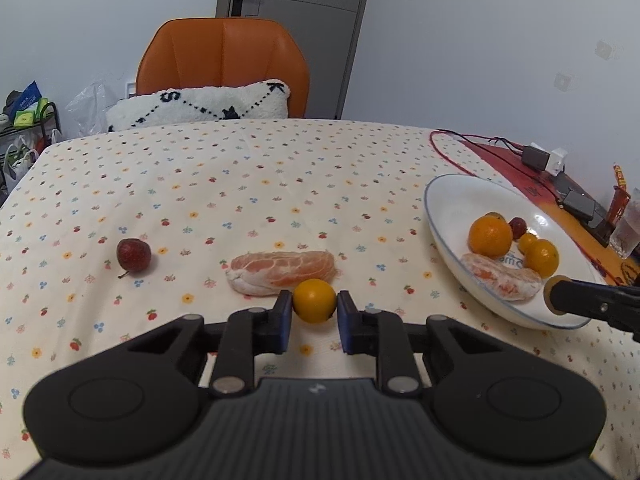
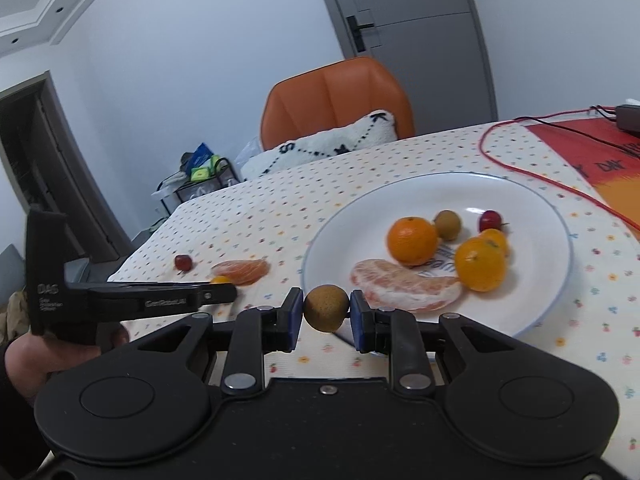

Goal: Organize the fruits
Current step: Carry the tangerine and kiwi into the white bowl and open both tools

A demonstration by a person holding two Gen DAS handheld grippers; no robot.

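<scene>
a: what's the left gripper (image 1: 315, 312) got?
b: its pads pinch a small orange fruit (image 1: 314, 300), touching the peeled citrus segment (image 1: 280, 272).
a: and the red fruit (image 1: 133, 254)?
b: well left of that segment; the white plate (image 1: 448, 200) sits right.

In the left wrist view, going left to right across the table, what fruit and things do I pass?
Red fruit → peeled citrus piece → small orange fruit pinched in the left gripper → white plate of fruit → drinking glass.
</scene>
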